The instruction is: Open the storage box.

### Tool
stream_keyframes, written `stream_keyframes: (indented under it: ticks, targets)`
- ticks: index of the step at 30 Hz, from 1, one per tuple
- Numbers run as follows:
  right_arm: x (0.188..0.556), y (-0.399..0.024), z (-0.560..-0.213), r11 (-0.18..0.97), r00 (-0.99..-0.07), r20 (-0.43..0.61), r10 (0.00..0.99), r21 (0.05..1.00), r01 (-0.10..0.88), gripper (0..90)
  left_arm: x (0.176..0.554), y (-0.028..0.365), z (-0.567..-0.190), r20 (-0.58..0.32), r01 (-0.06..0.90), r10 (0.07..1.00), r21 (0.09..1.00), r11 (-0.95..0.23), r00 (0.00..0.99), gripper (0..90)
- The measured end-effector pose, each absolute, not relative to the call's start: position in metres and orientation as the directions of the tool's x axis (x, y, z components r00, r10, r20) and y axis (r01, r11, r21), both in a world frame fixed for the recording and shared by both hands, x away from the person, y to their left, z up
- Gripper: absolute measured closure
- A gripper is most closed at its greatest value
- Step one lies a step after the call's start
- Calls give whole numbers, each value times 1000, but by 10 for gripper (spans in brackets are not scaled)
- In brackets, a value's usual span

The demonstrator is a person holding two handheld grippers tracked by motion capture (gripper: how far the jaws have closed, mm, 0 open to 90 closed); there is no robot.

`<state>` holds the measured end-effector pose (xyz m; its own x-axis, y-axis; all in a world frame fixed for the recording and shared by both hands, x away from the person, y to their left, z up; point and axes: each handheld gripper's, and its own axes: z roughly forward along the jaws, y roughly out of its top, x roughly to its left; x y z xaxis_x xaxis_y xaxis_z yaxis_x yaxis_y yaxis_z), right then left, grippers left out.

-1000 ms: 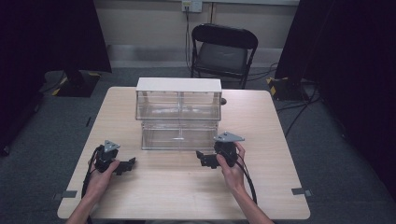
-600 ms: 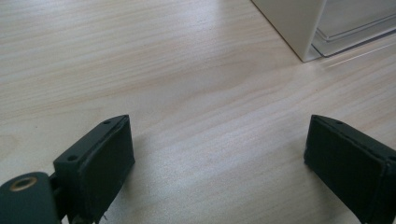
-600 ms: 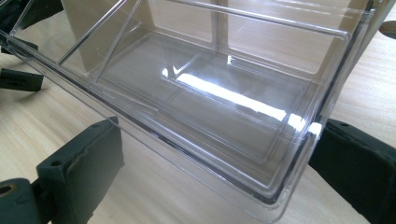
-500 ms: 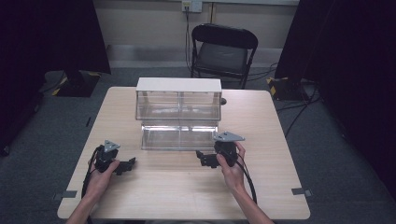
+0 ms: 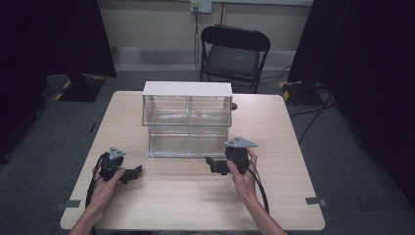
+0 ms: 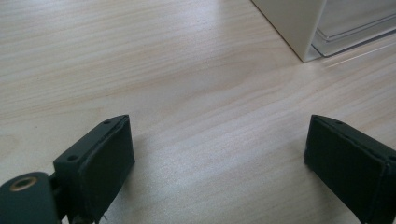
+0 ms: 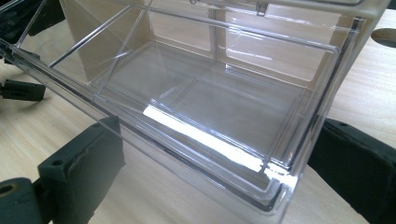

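Sitting just before the clear box (image 5: 187,125), the right gripper (image 5: 211,165) is nearer, jaws wide apart; the left gripper (image 5: 136,172) waits beside the box, also empty and wide.

Drawer unit (image 5: 187,120) mid-table (image 5: 284,196) — chair (image 5: 234,51) behind

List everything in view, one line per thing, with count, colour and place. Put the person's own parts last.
Table: one, light wood, centre of room.
Drawer cabinet: one, clear plastic with white top, middle of table, lower drawer pulled out, empty.
Folding chair: one, black, behind table.
Curtains: dark, both sides.
Left gripper: one, black, near-left on table, jaws open.
Right gripper: one, black, in front of drawer, jaws open.
Hands: two, holding the grippers.
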<state>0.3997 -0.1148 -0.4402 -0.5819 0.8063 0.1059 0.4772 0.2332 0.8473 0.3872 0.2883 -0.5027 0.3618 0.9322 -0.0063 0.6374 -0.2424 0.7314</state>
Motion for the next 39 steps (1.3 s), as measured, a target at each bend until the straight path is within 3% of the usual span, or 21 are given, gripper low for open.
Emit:
stream_keyframes:
  ticks: [39]
  targets:
    - [400, -112, -433, 218, -548, 105, 830, 844, 491, 35, 387, 288, -503, -7, 637, 932, 732, -242, 362, 77]
